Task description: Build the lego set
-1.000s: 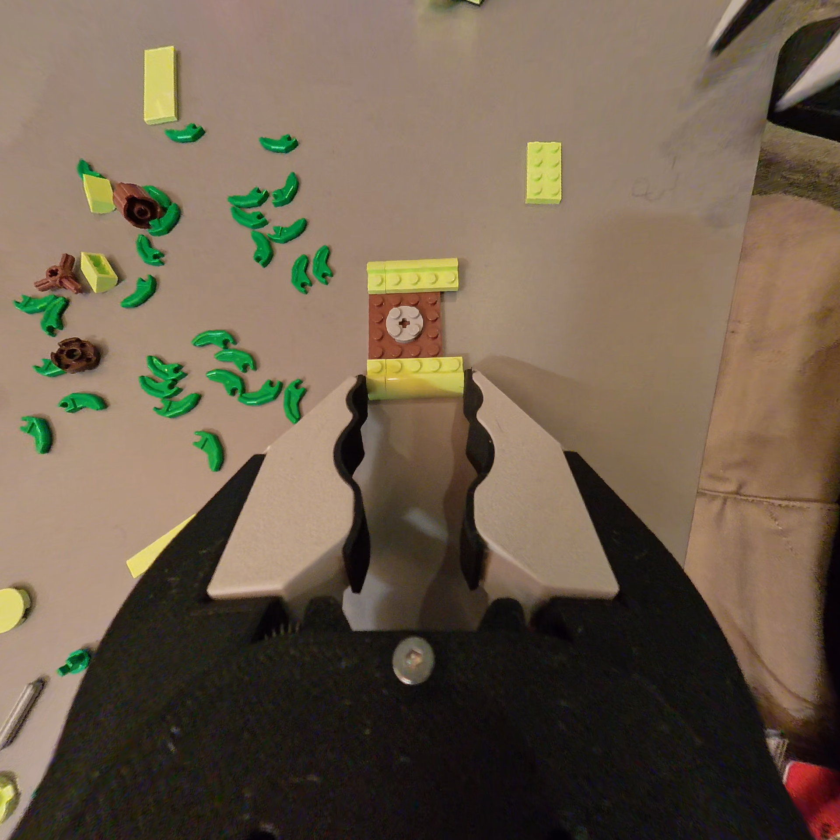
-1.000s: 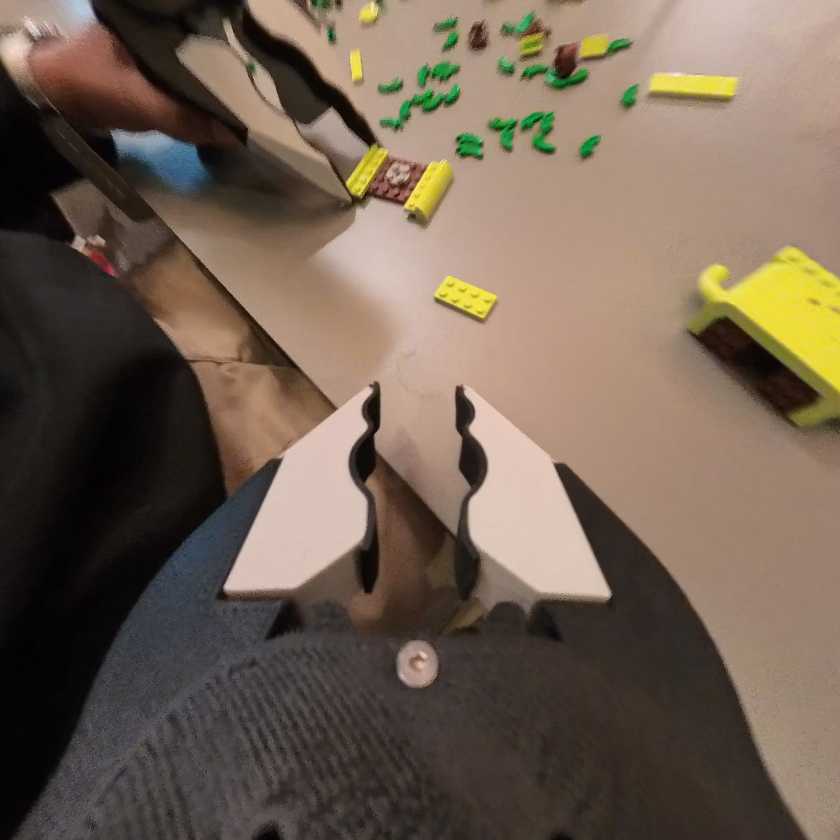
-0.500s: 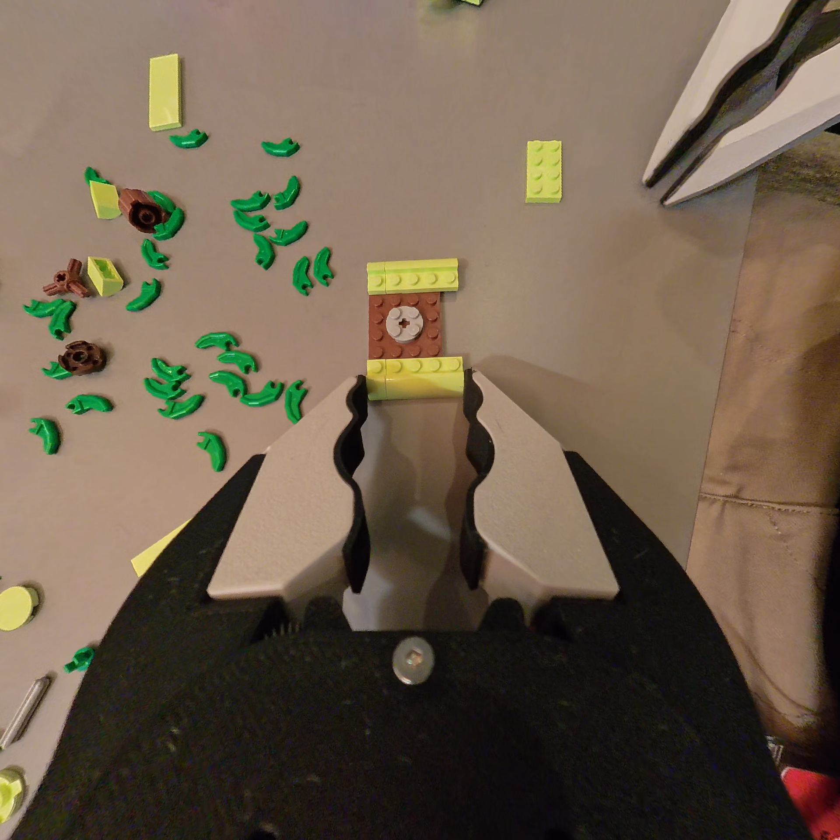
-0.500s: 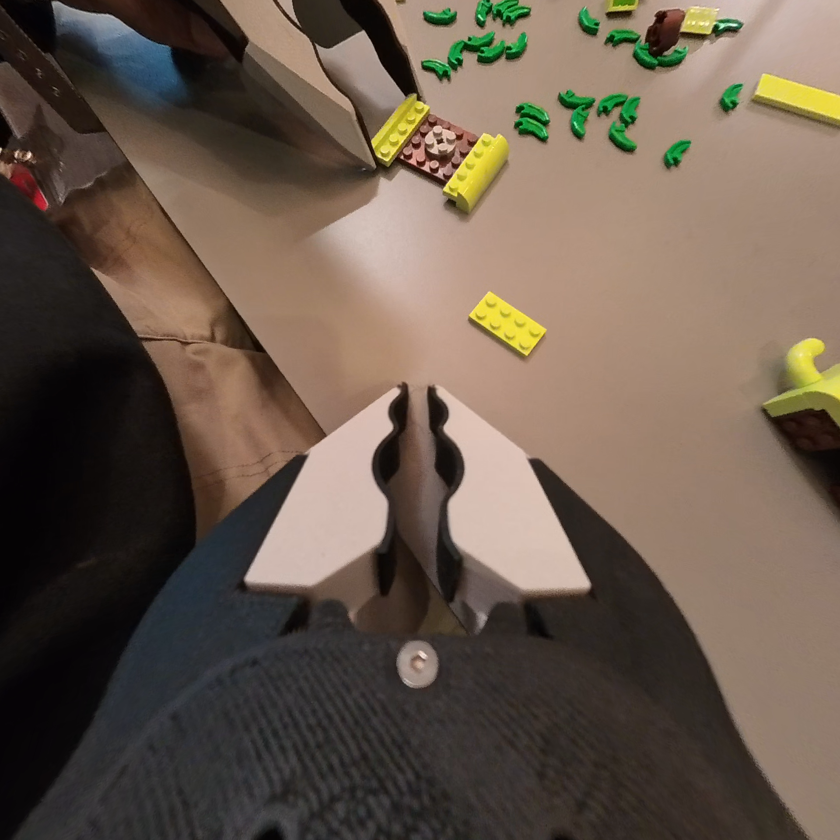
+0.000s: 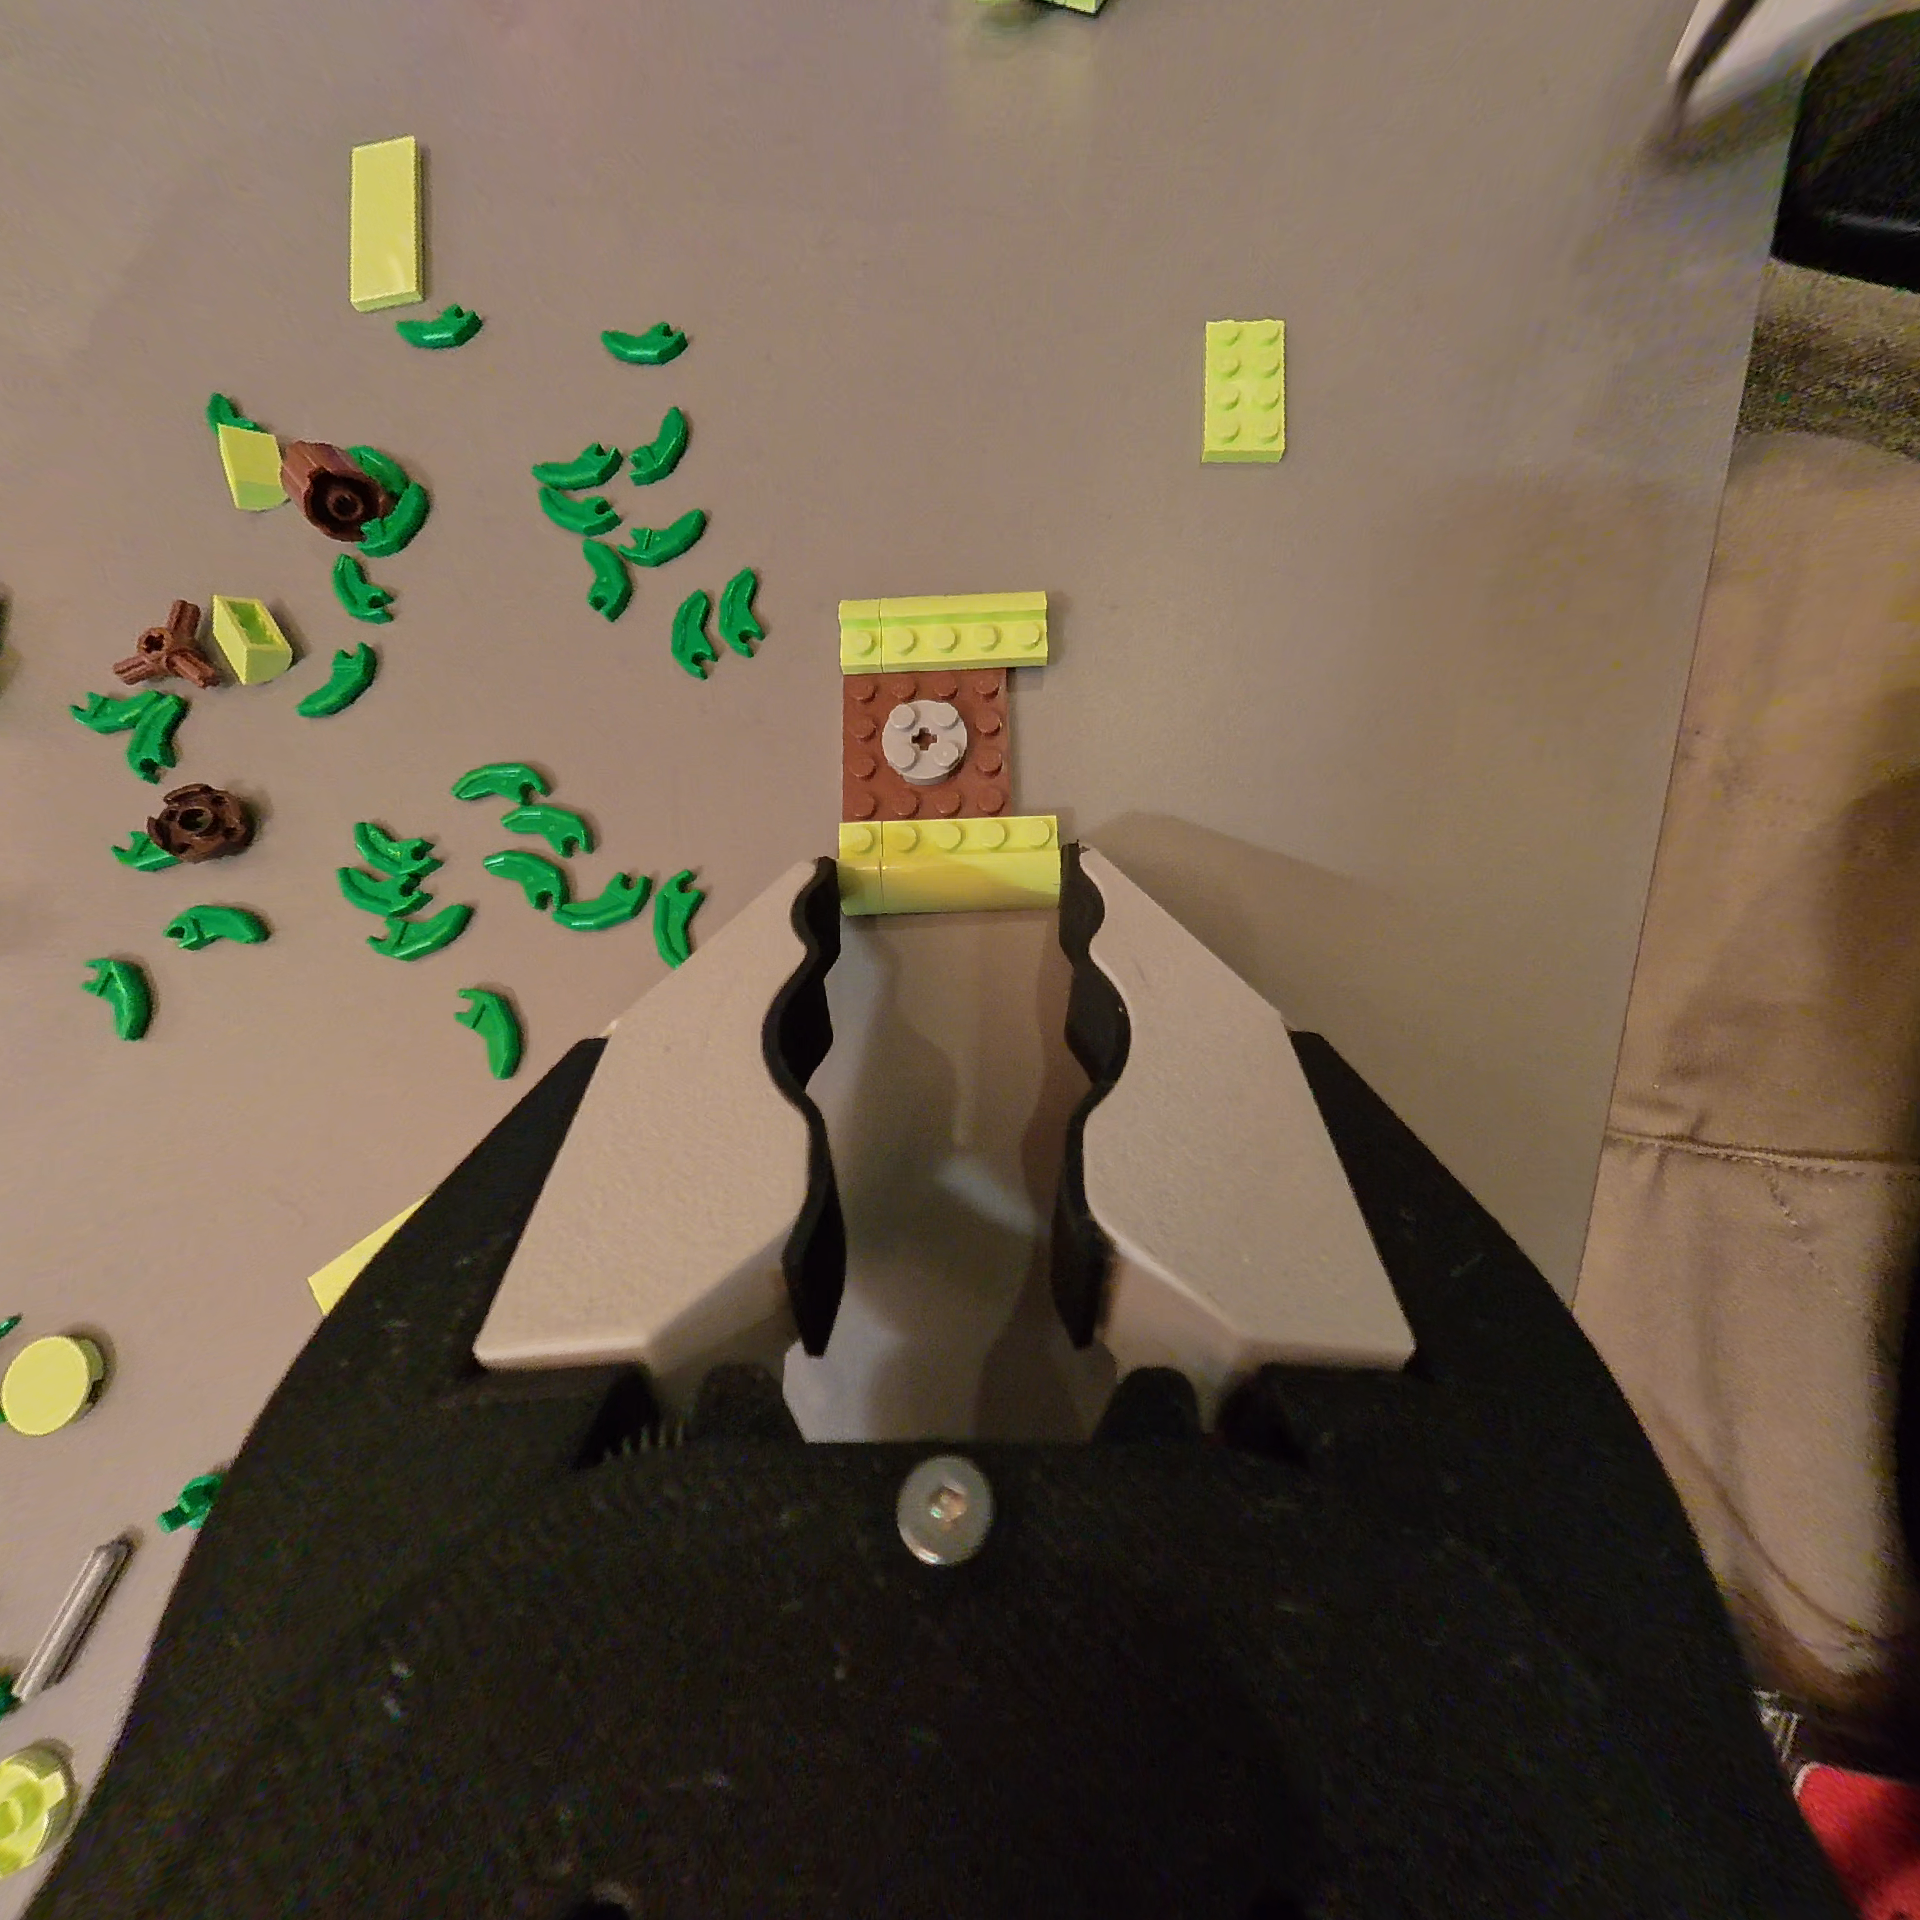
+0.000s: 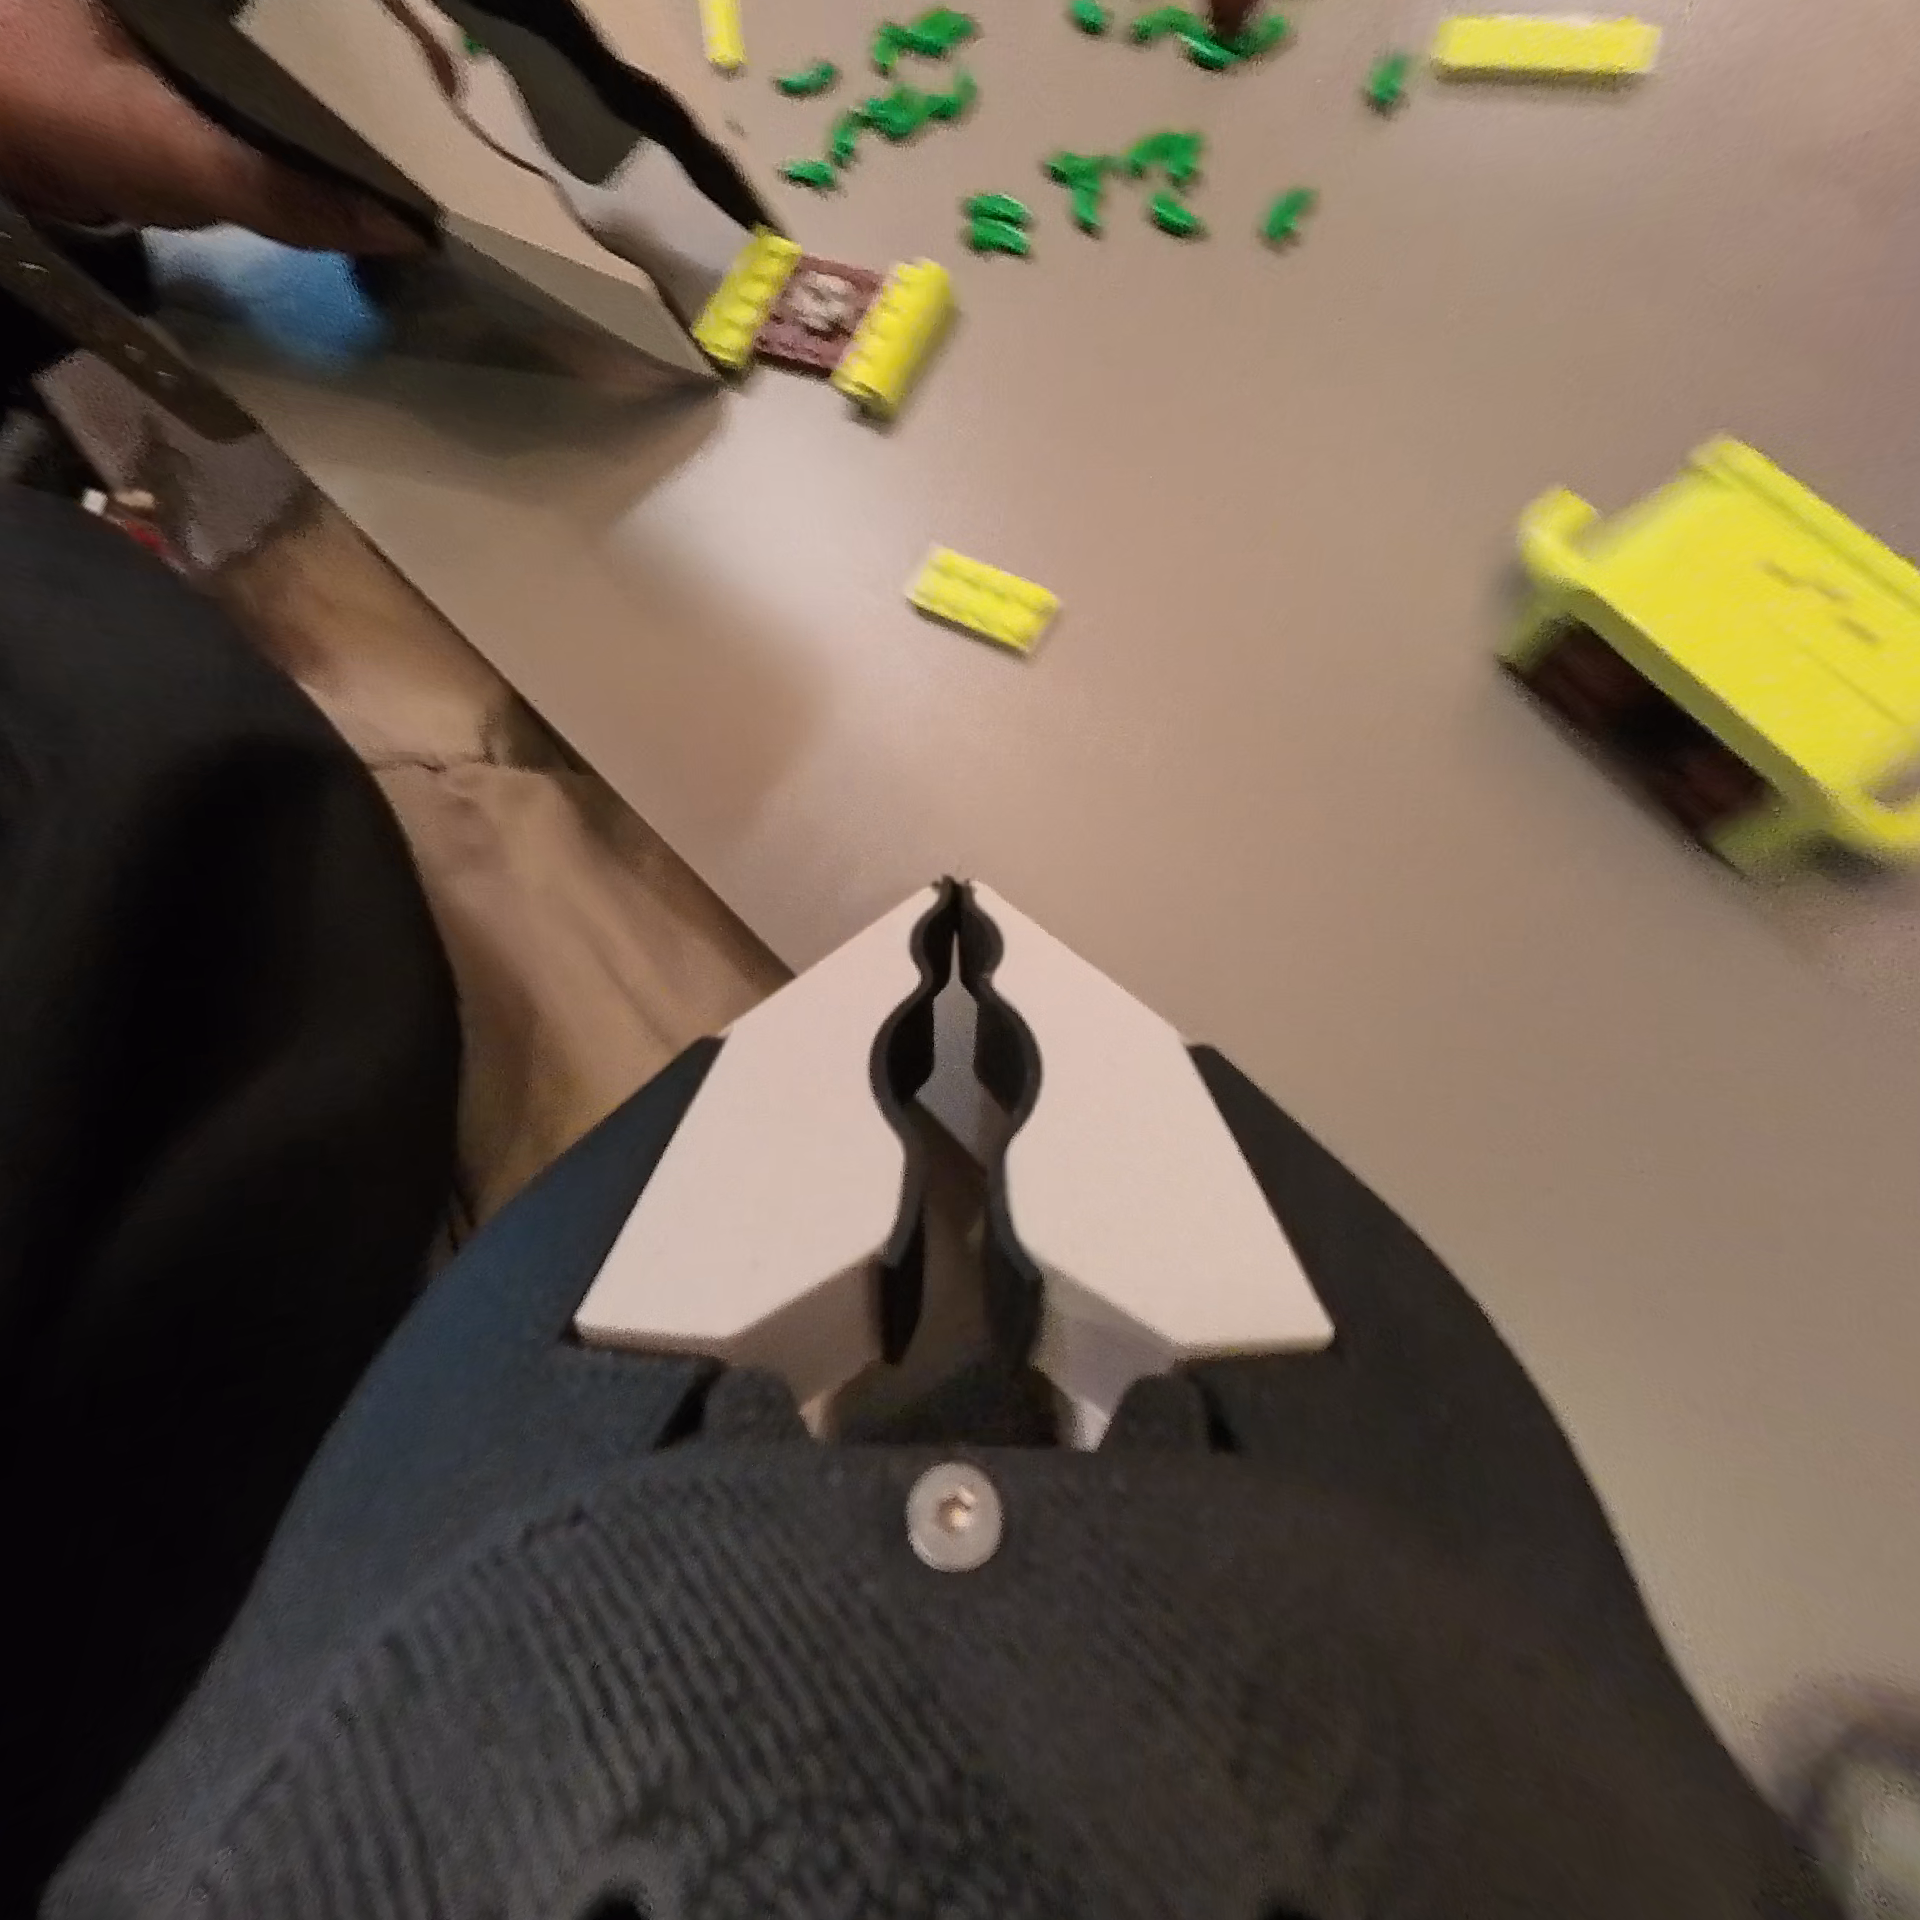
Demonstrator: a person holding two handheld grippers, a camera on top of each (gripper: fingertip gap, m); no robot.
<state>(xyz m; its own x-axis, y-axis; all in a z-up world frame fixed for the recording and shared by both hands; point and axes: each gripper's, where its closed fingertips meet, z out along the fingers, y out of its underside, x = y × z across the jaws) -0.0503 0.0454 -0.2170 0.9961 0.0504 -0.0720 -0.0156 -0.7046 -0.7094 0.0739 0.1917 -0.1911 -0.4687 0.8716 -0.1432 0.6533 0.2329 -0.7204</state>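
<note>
Left gripper (image 5: 948,883) spread, fingertips flanking near lime end of brown-and-lime assembly (image 5: 943,740) on counter (image 5: 1351,727); contact unclear, likely steadying it. Right gripper (image 6: 954,888) clenched, empty, view blurred. Next: fetch loose lime plate (image 5: 1244,390), press on.

A smooth grey-beige tabletop (image 5: 1299,727) carries a small brown studded plate with lime bricks at two ends (image 5: 928,743), lying just ahead of the left tongs' tips. Curved green plastic leaf pieces (image 5: 540,842) scatter to their left, while a flat lime two-by-four plate (image 5: 1244,390) lies farther ahead, to the right.
</note>
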